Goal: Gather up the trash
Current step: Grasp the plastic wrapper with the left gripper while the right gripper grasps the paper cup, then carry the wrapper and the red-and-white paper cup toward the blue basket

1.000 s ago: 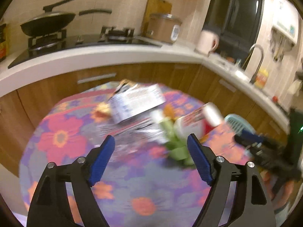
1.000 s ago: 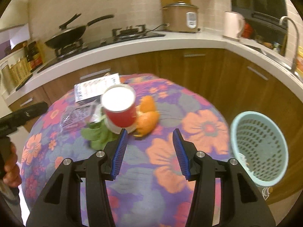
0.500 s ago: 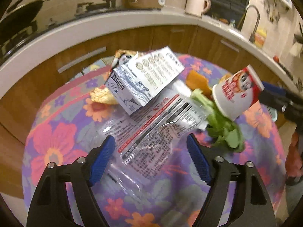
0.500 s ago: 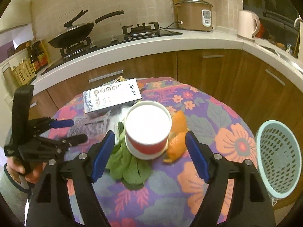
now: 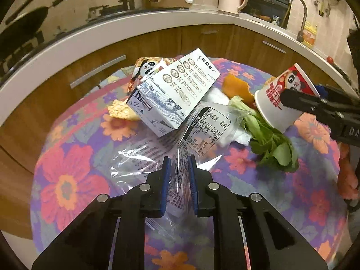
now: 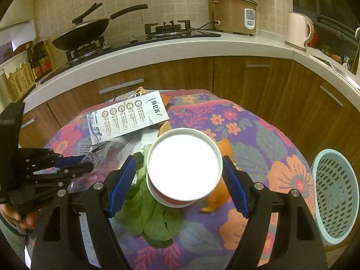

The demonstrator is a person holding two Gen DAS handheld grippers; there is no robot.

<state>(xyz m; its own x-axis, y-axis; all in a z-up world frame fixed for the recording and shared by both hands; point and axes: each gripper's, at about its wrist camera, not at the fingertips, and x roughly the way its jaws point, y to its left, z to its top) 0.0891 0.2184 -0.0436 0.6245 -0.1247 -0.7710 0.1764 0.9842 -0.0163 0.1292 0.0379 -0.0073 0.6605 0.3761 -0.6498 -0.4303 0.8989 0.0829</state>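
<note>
Trash lies on a round table with a flowered cloth [image 5: 67,180]. My left gripper [image 5: 178,175] is shut on a clear plastic wrapper [image 5: 202,130] with printed labels. Behind it lie a grey-white carton [image 5: 173,90], a panda snack bag [image 5: 146,67], orange peel [image 5: 236,86] and green leaves [image 5: 270,144]. My right gripper [image 6: 180,177] is wide, its blue pads on either side of a red-and-white paper cup [image 6: 183,164]; whether they touch it I cannot tell. The cup also shows in the left wrist view [image 5: 285,99].
A light blue mesh basket [image 6: 335,193] stands beside the table at the right. Wooden cabinets [image 6: 247,78] and a white counter with a stove, wok [image 6: 83,31], rice cooker [image 6: 234,15] and kettle curve behind the table.
My left gripper has closed from wide open onto the plastic wrapper. My right gripper has moved in so its fingers flank the cup.
</note>
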